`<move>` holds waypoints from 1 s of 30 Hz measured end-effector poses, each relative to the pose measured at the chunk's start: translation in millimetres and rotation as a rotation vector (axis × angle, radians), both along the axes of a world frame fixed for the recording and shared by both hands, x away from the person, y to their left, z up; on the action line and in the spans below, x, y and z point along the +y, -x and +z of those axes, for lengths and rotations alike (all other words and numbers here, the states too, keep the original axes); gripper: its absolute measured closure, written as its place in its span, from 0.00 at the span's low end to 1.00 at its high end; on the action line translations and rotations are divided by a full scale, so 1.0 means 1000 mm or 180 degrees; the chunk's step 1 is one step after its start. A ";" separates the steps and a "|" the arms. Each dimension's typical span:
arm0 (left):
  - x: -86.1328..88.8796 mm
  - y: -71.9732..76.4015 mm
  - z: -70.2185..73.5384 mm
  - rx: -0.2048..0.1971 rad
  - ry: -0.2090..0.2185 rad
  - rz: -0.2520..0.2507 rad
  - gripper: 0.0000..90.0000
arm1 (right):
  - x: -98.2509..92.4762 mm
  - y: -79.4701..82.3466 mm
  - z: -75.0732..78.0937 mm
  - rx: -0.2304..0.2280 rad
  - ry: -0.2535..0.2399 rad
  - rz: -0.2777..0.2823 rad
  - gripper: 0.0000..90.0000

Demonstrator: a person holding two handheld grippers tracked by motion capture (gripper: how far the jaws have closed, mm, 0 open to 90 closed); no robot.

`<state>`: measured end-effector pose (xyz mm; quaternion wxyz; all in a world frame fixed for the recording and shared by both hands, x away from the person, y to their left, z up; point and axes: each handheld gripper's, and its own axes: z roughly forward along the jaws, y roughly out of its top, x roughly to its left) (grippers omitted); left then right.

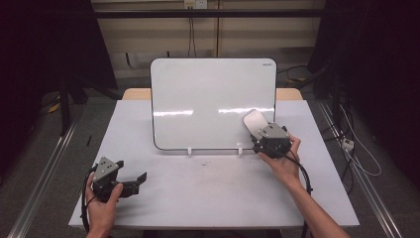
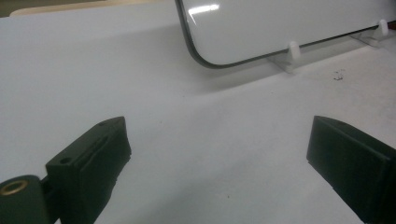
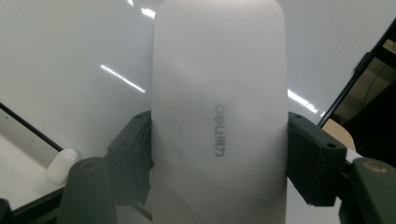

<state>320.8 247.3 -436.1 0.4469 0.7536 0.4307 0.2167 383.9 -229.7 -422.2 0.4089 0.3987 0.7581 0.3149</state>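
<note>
The right gripper [image 1: 264,130] had its jaws clamped on both sides of a white eraser [image 1: 255,121]. It held the eraser up against the whiteboard [image 1: 213,99], at about 4 o'clock on the board's face. In the right gripper view the eraser [image 3: 219,112] was cut off at the bottom, so its lower end was hidden. Grey letters on it read "deli", printed sideways. A small dark logo sat at 1 o'clock on the board in the high view, but it was too tiny to read.

The left gripper [image 1: 130,182] rested low on the desk [image 1: 208,193], at about 8 o'clock from the board. Its jaws stood wide apart with nothing between them. In the left gripper view the board [image 2: 280,28] was cut off at the top and right. Two small white clips [image 2: 293,49] held its lower edge. Some dark specks [image 2: 338,74] lay on the desk [image 2: 93,70], too small to make out.
</note>
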 end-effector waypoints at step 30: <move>0.007 0.003 -0.001 0.0000 0.0053 -0.0007 0.06 | -0.015 0.001 0.007 0.0308 -0.0772 0.0060 0.07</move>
